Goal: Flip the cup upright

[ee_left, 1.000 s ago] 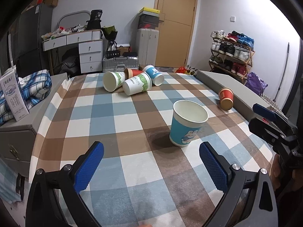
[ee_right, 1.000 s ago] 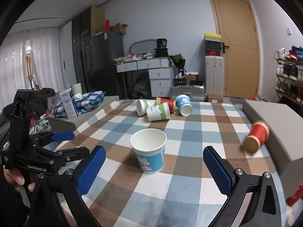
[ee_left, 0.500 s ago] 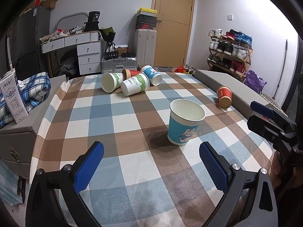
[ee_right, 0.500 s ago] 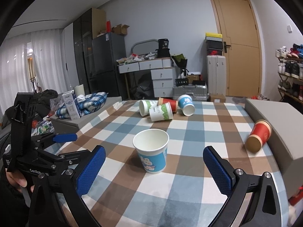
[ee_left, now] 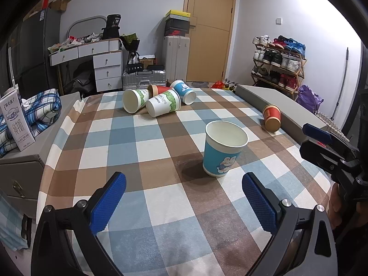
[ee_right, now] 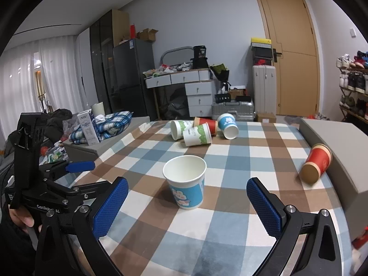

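Note:
A blue paper cup with a rabbit print (ee_left: 222, 151) stands upright, mouth up, on the checked tablecloth (ee_left: 138, 142); it also shows in the right wrist view (ee_right: 186, 188). My left gripper (ee_left: 186, 203) is open and empty, a little short of the cup. My right gripper (ee_right: 187, 207) is open and empty, also just short of the cup. Each gripper shows at the edge of the other's view, the right gripper (ee_left: 322, 147) and the left gripper (ee_right: 76, 174).
Several cups lie on their sides in a cluster (ee_left: 158, 102) at the table's far end. A red cup (ee_left: 271, 120) lies against a grey box (ee_left: 285, 108) on the right. A milk carton (ee_left: 16, 124) and folded plaid cloth (ee_left: 43, 112) sit on the left.
Both grippers have drawn back and risen slightly from the upright blue cup. The cups have not moved.

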Available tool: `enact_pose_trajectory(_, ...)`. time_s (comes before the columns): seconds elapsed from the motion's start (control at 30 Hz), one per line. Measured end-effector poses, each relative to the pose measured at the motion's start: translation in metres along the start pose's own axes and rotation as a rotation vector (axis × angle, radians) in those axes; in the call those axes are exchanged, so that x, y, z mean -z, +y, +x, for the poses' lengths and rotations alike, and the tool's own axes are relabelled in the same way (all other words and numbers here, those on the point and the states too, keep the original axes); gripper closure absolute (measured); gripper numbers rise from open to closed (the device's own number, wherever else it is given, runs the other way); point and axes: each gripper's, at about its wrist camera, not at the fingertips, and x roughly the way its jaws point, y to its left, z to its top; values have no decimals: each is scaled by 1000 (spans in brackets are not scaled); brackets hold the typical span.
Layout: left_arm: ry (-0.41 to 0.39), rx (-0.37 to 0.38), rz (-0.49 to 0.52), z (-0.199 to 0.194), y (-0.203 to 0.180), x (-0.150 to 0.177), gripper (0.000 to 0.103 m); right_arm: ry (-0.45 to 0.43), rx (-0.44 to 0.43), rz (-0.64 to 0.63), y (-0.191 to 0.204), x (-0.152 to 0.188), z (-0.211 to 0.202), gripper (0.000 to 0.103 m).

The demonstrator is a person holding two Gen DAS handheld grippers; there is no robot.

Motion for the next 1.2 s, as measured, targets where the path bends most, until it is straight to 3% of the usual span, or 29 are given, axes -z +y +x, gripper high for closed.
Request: enact_pose_trajectory(1.2,-1,1,1,0,-1,0,5,1,-3,-7,-1,-2,1,0)
